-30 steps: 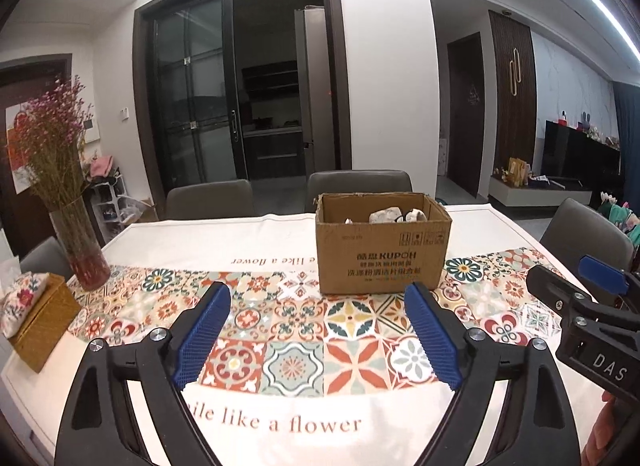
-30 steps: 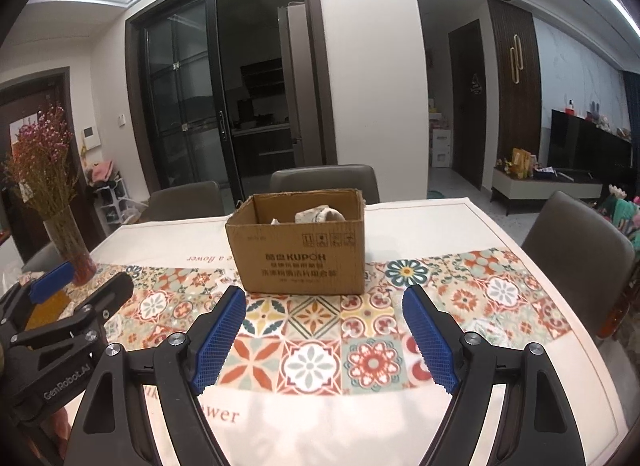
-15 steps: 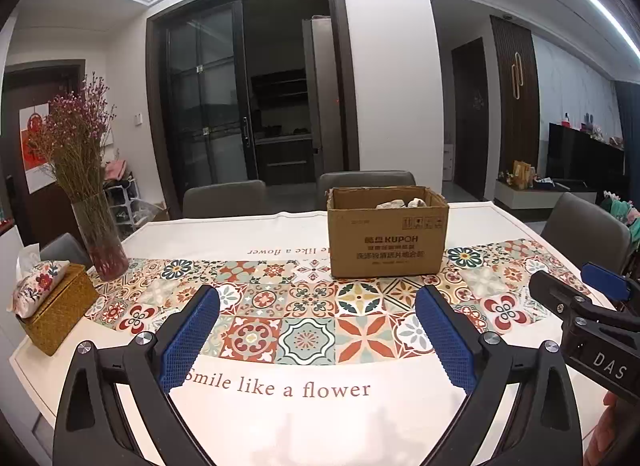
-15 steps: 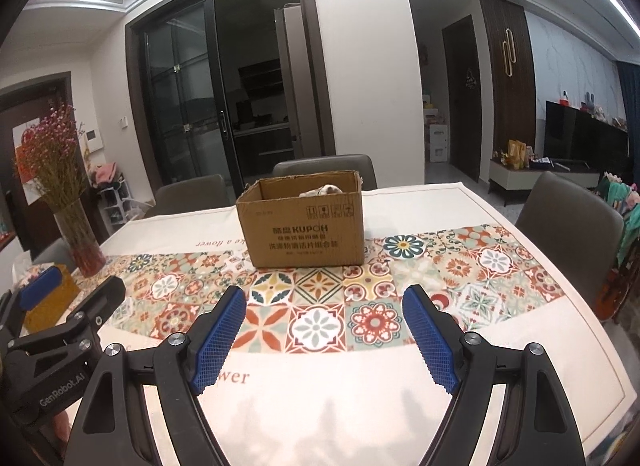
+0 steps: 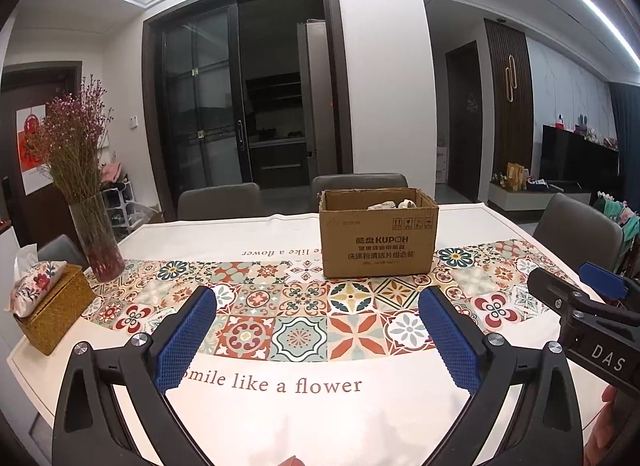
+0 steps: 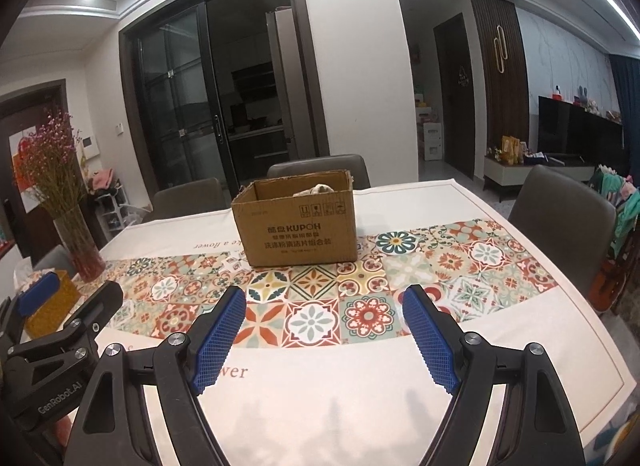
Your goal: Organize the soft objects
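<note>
Two sets of tongs occupy the lower frame edges, each built of black rigid arms with blue, cross-hatched rubber pads. The left tongs (image 5: 318, 340) have their jaws opening, nothing between them. The right tongs (image 6: 324, 340) stand apart, also holding nothing.

Both hang above the tabletop (image 5: 280, 418), which is covered by a smooth white cloth printed with a band of multicoloured floral tiles and cursive lettering.

At frame centre, on the far edge of the tile band, stands a rectangular corrugated cardboard box (image 5: 378, 240), brown, open-topped, with printed text on its front face. Pale, crumpled soft objects (image 5: 390, 204) show just above its rim, inside the box.

At the left of the left wrist view, a cylindrical glass vase (image 5: 98, 244) holds dried purple flowers. Near it, at the tabletop's left edge, sits a woven straw tissue holder (image 5: 54, 314) with a floral fabric cover.
</note>
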Action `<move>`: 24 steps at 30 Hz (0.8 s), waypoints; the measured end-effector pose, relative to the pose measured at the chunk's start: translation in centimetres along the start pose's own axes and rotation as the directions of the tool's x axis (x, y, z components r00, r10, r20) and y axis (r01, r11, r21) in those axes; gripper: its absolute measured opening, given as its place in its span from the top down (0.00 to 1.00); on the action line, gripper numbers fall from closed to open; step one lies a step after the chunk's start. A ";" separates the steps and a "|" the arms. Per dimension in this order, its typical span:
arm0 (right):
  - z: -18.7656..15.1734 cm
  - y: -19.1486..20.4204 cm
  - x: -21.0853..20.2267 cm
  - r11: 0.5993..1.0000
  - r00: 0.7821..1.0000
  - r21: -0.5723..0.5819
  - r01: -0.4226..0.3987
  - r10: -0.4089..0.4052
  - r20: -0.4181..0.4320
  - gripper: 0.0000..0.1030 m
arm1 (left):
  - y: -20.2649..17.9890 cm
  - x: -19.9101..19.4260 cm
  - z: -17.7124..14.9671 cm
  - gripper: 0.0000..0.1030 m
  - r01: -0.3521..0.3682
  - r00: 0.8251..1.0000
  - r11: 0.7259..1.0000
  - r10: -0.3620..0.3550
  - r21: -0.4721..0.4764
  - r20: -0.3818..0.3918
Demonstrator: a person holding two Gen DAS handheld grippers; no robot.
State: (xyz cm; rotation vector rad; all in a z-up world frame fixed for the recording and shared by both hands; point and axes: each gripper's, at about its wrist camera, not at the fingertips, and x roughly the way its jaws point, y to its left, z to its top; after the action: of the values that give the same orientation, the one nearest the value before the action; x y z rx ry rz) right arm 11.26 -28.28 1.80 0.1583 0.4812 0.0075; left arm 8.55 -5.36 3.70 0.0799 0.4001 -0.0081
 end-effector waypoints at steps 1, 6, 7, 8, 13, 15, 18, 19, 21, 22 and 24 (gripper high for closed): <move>0.0 0.0 0.0 1.000 1.000 -0.002 0.002 -0.002 0.002 0.21 | 0.0 0.0 0.0 0.00 -0.001 1.000 1.000 0.001 -0.003 0.000; 0.0 0.2 -0.2 1.000 1.000 -0.014 0.002 -0.002 0.006 0.21 | 0.2 0.0 0.0 0.00 -0.011 1.000 1.000 0.011 -0.006 0.009; 0.0 0.3 -0.2 1.000 1.000 -0.015 0.002 -0.002 0.006 0.21 | 0.2 -0.1 0.0 0.00 -0.014 1.000 1.000 0.015 -0.005 0.012; 0.0 0.3 -0.2 1.000 1.000 -0.017 0.002 -0.002 0.006 0.21 | 0.1 -0.1 -0.1 0.00 -0.019 1.000 1.000 0.019 -0.004 0.014; 0.1 0.4 -0.2 1.000 1.000 -0.018 0.005 -0.005 0.007 0.21 | 0.1 -0.1 -0.2 0.00 -0.026 1.000 1.000 0.026 -0.006 0.016; 0.0 0.4 -0.2 1.000 1.000 -0.018 0.002 -0.002 0.003 0.21 | 0.1 0.0 -0.2 0.00 -0.026 1.000 1.000 0.026 -0.007 0.015; 0.0 0.4 -0.1 1.000 1.000 -0.018 0.000 0.000 -0.001 0.21 | 0.1 0.0 -0.3 0.00 -0.024 1.000 1.000 0.024 -0.009 0.013; 0.0 0.4 -0.1 1.000 1.000 -0.017 0.000 0.000 -0.001 0.21 | 0.1 0.0 -0.4 0.00 -0.024 1.000 1.000 0.024 -0.010 0.012; 0.0 0.4 -0.1 1.000 1.000 -0.018 0.000 0.000 -0.002 0.21 | 0.1 0.0 -0.4 0.00 -0.026 1.000 1.000 0.026 -0.008 0.011; 0.0 0.3 -0.1 1.000 1.000 -0.018 -0.001 0.001 -0.002 0.21 | 0.1 0.0 -0.4 0.00 -0.027 1.000 1.000 0.027 -0.009 0.010; -0.1 0.3 -0.1 1.000 1.000 -0.018 0.001 -0.001 -0.002 0.21 | 0.0 0.0 -0.4 0.00 -0.028 1.000 1.000 0.028 -0.009 0.010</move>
State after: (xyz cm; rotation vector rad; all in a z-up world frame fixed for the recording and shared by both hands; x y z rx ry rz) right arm 11.18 -27.98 1.80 0.1407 0.4833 0.0106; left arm 8.37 -5.30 3.30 0.0762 0.3885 0.0206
